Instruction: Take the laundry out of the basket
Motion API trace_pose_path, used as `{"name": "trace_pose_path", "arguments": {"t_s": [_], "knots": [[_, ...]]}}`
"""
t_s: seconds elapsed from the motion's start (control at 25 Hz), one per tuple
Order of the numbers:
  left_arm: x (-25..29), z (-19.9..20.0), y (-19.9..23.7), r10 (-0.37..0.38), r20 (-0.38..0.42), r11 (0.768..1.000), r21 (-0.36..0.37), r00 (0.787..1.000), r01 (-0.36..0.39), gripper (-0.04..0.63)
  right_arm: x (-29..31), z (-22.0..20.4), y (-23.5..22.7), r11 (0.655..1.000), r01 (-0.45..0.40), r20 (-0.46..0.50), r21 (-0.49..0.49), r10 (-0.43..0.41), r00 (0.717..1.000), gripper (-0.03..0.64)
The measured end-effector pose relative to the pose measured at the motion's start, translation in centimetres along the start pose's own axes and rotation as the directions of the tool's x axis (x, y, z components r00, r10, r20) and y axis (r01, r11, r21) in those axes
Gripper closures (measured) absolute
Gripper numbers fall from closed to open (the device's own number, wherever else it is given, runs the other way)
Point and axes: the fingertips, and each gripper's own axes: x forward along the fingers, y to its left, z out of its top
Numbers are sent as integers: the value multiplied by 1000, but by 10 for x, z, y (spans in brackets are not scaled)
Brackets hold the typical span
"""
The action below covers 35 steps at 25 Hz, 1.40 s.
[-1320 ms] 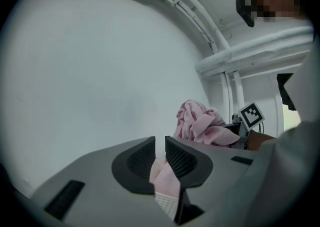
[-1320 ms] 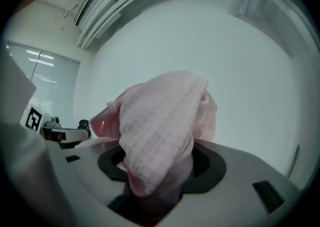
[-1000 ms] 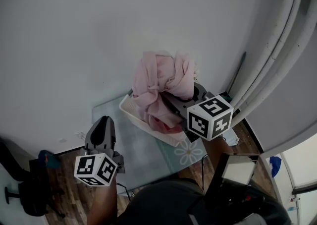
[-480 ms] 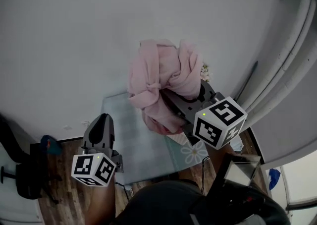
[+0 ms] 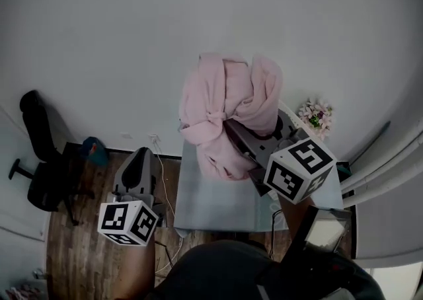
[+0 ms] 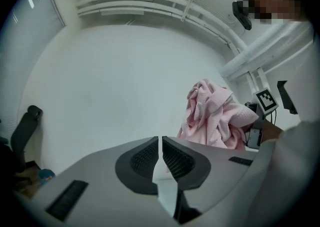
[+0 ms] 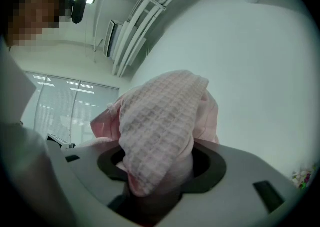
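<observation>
Since a second ago the basket has slid out of the head view. Your right tool (image 5: 243, 141) now holds the pink laundry (image 5: 228, 110) at centre frame, above the table (image 5: 205, 206). Its loose folds could brush the flowers (image 5: 316, 115) at right.

In the left gripper view, your left tool (image 6: 160, 147) is clenched on nothing, with the laundry (image 6: 212, 116) at right.

In the right gripper view, your right tool (image 7: 160, 173) clamps just one waffle fold of the laundry (image 7: 160, 121). A quick swing could tug the bundle free.
</observation>
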Motion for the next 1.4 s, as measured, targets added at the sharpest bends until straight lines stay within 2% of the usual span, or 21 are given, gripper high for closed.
{"name": "trace_pose_path", "arguments": {"t_s": [0.16, 0.32, 0.48, 0.64, 0.8, 1.0, 1.4], "knots": [[-17, 0, 6, 88, 4, 996, 9, 996, -88, 565, 11, -8, 15, 994, -103, -2, 24, 103, 995, 356], [-47, 10, 37, 149, 19, 989, 12, 989, -149, 565, 38, -19, 58, 984, -174, -21, 41, 175, 984, 356], [-73, 13, 66, 197, 28, 980, 2, 980, -197, 565, 56, -29, 97, 971, -233, -35, 51, 235, 971, 356], [-72, 6, 67, 220, 22, 975, -4, 975, -220, 565, 62, -41, 106, 961, -273, -53, 41, 275, 960, 356], [-74, 7, 67, 233, 14, 973, 1, 972, -233, 566, 64, -50, 106, 961, -270, -68, 60, 274, 959, 356], [-70, 1, 69, 251, 19, 968, -5, 968, -251, 566, 67, -60, 97, 967, -254, -88, 25, 256, 963, 354], [-61, -4, 65, 225, 21, 974, -20, 974, -225, 568, 67, -65, 93, 972, -233, -100, 32, 235, 967, 354]]}}
